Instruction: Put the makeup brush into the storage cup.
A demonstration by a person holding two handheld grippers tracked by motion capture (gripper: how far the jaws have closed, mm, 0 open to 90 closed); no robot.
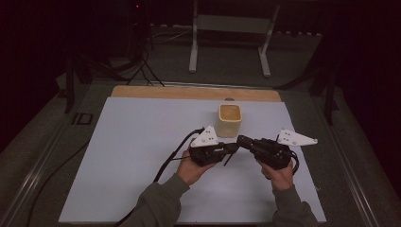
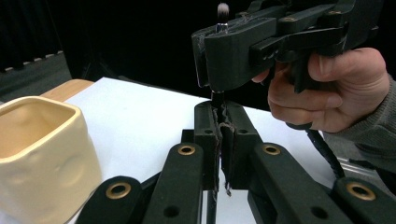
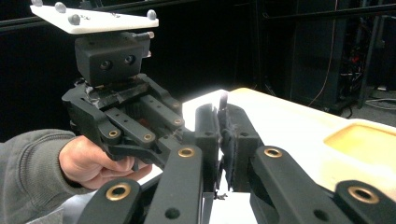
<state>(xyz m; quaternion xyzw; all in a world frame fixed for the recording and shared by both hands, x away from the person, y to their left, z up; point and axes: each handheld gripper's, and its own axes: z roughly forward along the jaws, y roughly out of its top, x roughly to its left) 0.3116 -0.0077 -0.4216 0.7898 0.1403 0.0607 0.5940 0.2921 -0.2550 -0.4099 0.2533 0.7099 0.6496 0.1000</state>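
Gripping one thin brush (image 2: 222,11) with both grippers' closed fingers, left (image 1: 232,147) and right (image 1: 241,141), near the cup (image 1: 229,120), I'm ready for handover.

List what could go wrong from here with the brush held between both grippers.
1. Both the left gripper and the right gripper clamp the thin brush; pulling or twisting the hands apart may bend or snap it.
2. The grips sit close together on the handle, so when one gripper lets go the brush may tilt or slip.
3. The cup stands just beyond the jaws; a forward swing might knock it.
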